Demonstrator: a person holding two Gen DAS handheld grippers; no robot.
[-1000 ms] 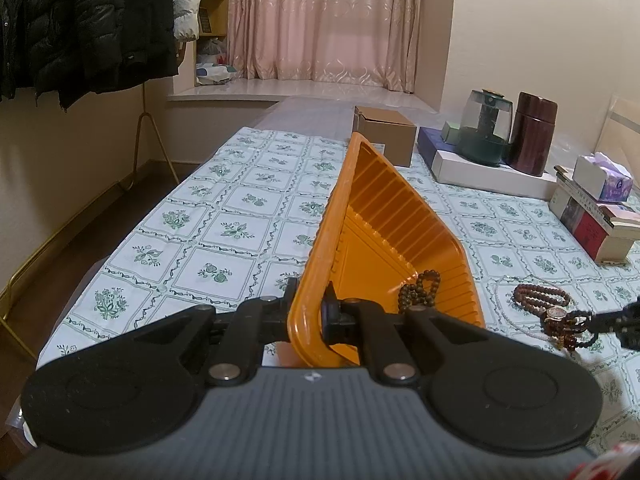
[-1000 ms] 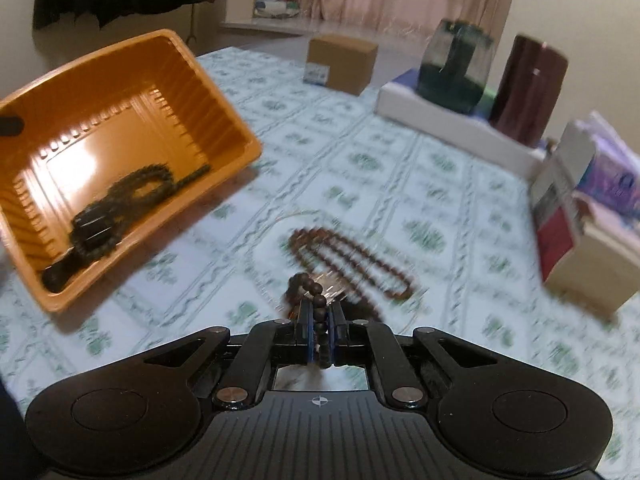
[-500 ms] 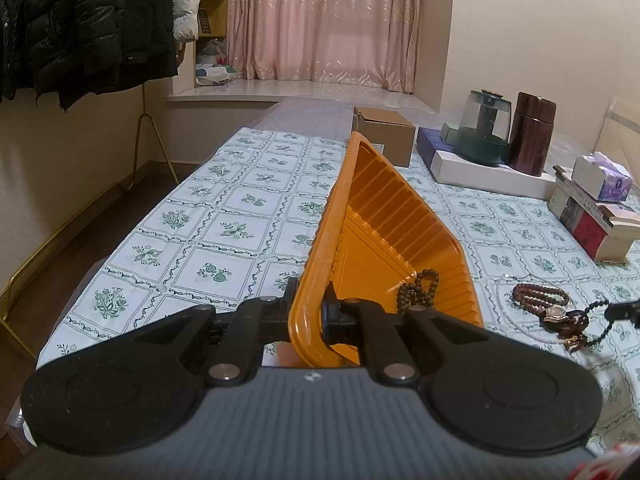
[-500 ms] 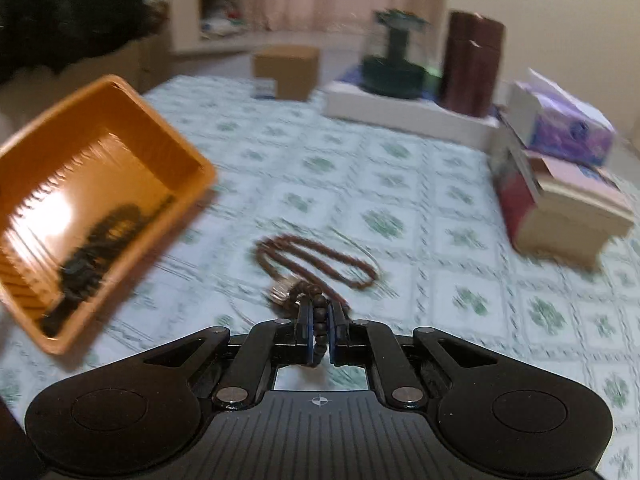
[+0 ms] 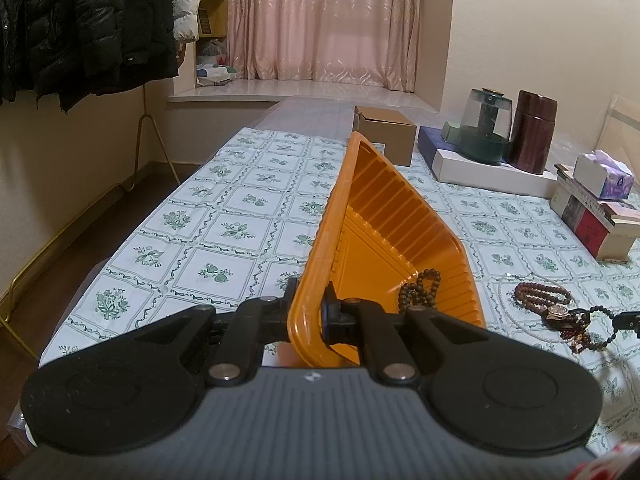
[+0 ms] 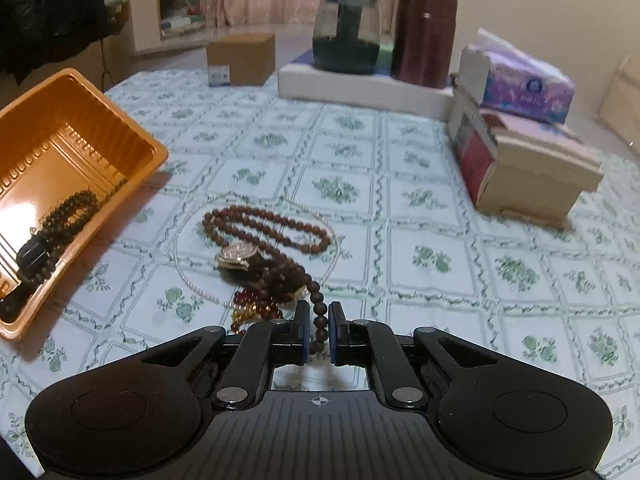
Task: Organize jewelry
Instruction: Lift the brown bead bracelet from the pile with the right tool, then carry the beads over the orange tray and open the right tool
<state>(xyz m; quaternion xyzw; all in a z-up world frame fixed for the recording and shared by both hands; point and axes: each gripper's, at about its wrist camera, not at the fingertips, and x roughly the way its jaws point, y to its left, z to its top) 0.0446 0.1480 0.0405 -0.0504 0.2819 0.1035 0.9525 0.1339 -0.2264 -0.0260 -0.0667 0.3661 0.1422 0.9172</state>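
My left gripper (image 5: 310, 314) is shut on the rim of the orange tray (image 5: 384, 236), holding it tilted; the tray (image 6: 60, 160) holds a dark bead bracelet (image 5: 420, 290), also in the right wrist view (image 6: 64, 220). My right gripper (image 6: 319, 326) is low over the table with a dark bead strand (image 6: 318, 308) between its slightly parted fingers. That strand leads to a jewelry pile: a brown bead necklace (image 6: 272, 228), a gold watch (image 6: 238, 256), red and amber beads (image 6: 256, 308) and a thin pearl chain (image 6: 188, 280). The pile shows in the left wrist view (image 5: 560, 308).
A floral tablecloth (image 6: 400, 200) covers the table. At the back stand a cardboard box (image 6: 240, 58), a white flat box (image 6: 360, 84) with a glass jar (image 6: 346, 32) and maroon canister (image 6: 424, 36). A tissue pack (image 6: 520, 76) lies on stacked books (image 6: 528, 164) at right.
My right gripper has swung right and lowered, and its fingers have parted a little around the bead strand. The tray and my left gripper have held still.
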